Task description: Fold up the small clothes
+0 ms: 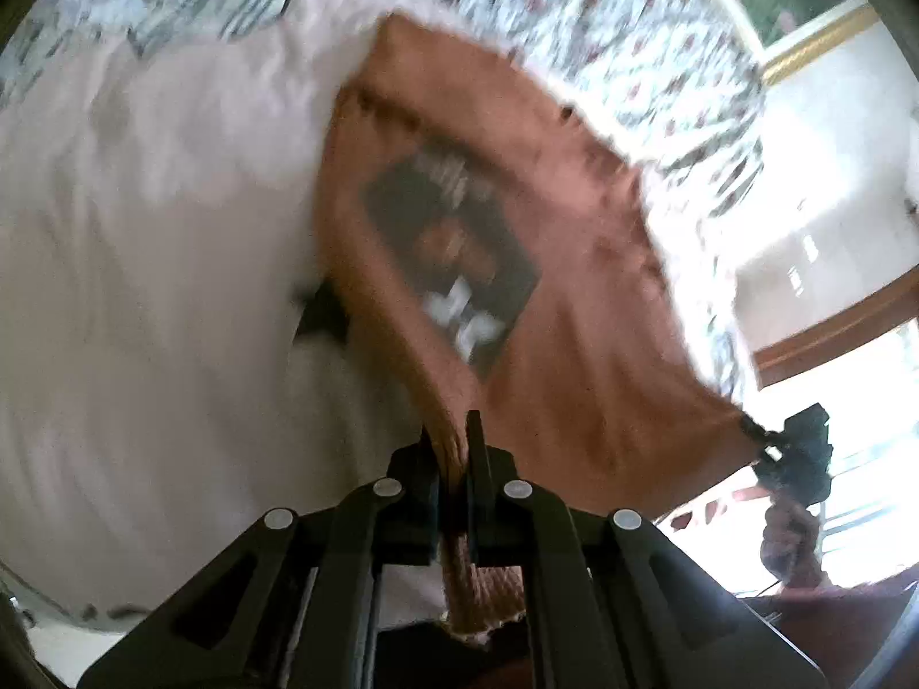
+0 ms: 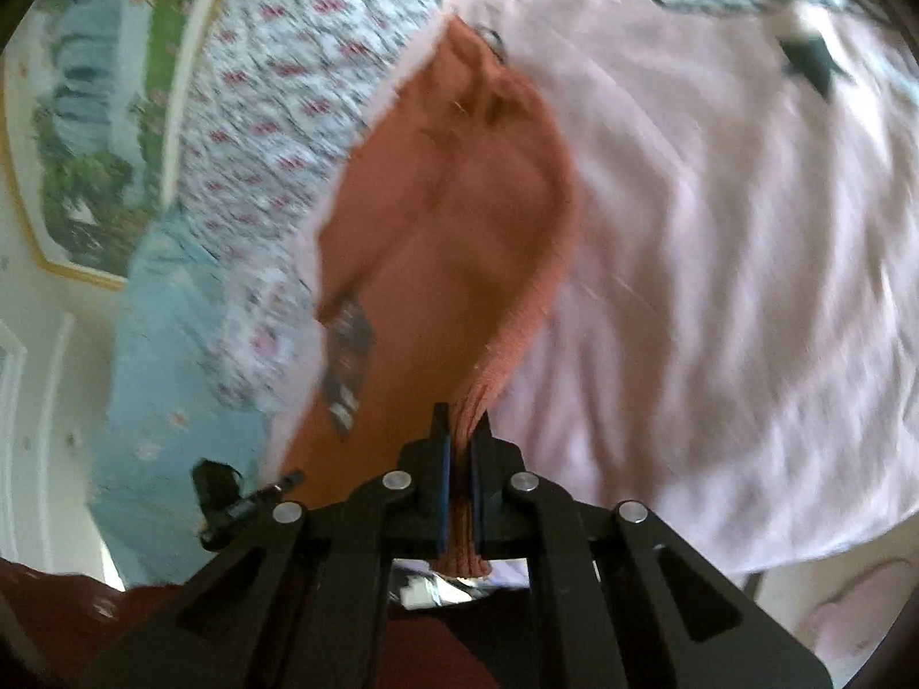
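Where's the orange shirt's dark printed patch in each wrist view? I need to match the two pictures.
Left wrist: dark print sits mid-frame on the orange shirt, above the left gripper.
Right wrist: only its edge shows, lower left of centre, beside the right gripper.
Shared landmark: the pink sheet.

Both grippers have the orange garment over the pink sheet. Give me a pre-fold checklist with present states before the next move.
1. Left gripper shut on the orange garment: ok.
2. Right gripper shut on its ribbed edge: ok.
3. Garment stretched between the two grips: ok.
4. Printed patch faces up: ok.
5. Far end free of wrinkles: cannot tell, blurred.
6. Pink sheet bare where the fold would land: ok.
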A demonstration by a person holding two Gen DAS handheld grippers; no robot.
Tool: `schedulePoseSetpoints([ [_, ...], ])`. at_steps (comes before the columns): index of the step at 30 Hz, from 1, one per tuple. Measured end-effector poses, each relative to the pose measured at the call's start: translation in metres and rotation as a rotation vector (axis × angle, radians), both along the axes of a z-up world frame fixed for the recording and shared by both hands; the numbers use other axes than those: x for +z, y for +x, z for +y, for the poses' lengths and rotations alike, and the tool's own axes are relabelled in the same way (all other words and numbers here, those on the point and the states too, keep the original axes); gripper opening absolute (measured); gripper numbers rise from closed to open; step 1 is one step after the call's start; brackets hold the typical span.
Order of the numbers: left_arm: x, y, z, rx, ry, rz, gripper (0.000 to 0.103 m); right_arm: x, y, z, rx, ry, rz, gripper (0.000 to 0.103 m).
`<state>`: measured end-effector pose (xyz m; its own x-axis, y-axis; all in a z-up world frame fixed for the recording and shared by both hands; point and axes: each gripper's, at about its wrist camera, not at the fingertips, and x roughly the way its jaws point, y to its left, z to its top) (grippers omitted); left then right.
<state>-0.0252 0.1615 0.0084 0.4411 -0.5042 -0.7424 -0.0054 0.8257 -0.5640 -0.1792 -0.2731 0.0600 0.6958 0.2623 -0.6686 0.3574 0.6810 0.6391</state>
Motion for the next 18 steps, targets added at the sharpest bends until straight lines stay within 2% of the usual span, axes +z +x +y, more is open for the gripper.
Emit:
schedulePoseSetpoints([
  [5, 0.046, 0.050, 0.008, 0.049, -0.036, -0.132, 0.004, 0.038, 0.042, -0.009, 0.001, -0.049, -0.085, 0.006],
  [9, 0.069, 0.105, 0.008, 0.064, -0.018, -0.201, 0.004, 0.060, 0.098, -0.025, 0.012, -0.098, -0.122, 0.006],
  [11, 0.074, 0.133, 0.007, 0.081, 0.001, -0.226, 0.004, 0.063, 0.129, -0.035, 0.009, -0.122, -0.133, 0.006],
  [18, 0.071, 0.220, 0.009, 0.160, 0.011, -0.225, 0.004, 0.054, 0.227, -0.089, -0.018, -0.152, -0.113, 0.006],
])
